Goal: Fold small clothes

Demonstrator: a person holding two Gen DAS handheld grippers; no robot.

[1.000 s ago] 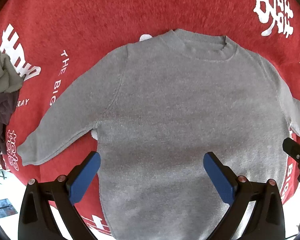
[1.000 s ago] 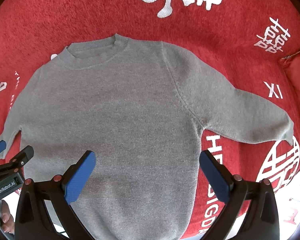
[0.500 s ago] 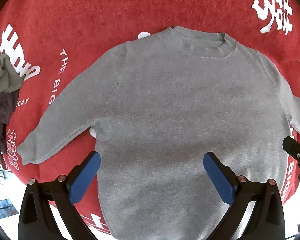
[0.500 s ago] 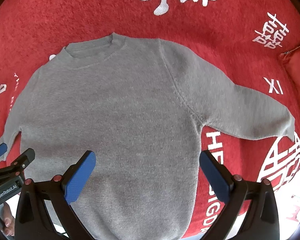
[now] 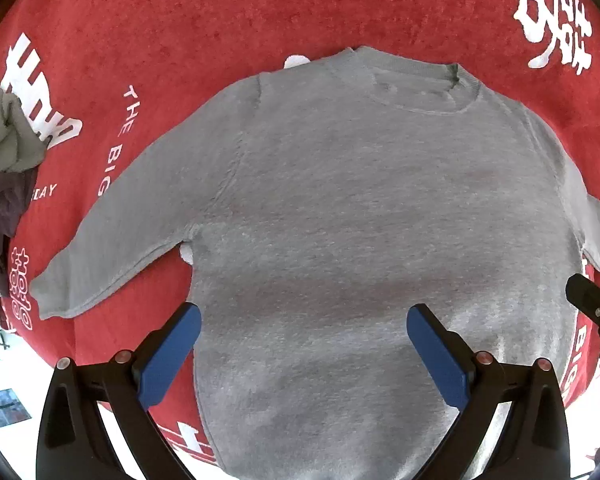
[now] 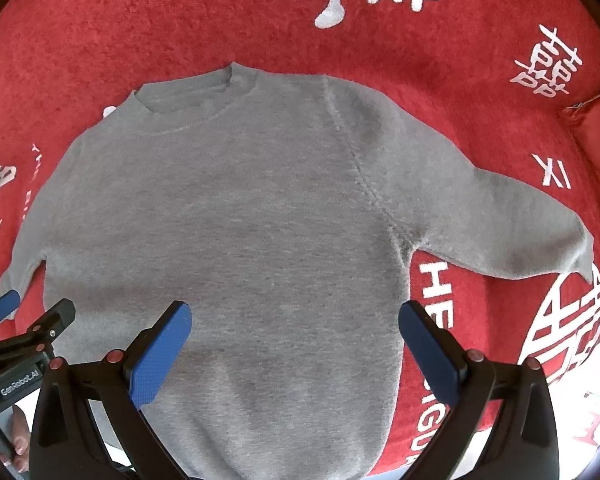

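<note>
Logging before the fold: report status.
Both grippers, left and right, open, empty. Grey sweater flat, unfolded, sleeves spread. Clothes pile far left, clear.

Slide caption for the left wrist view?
Open left gripper above a gray sweater spread flat on a red blanket.

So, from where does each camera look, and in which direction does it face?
Left wrist: sits on the left gripper, faces down at the grey sweater; its open blue fingers show.
Right wrist: sits on the right gripper, faces down likewise; open fingers show.
Shared: the sweater on the red blanket, each other's gripper at the edge.
</note>
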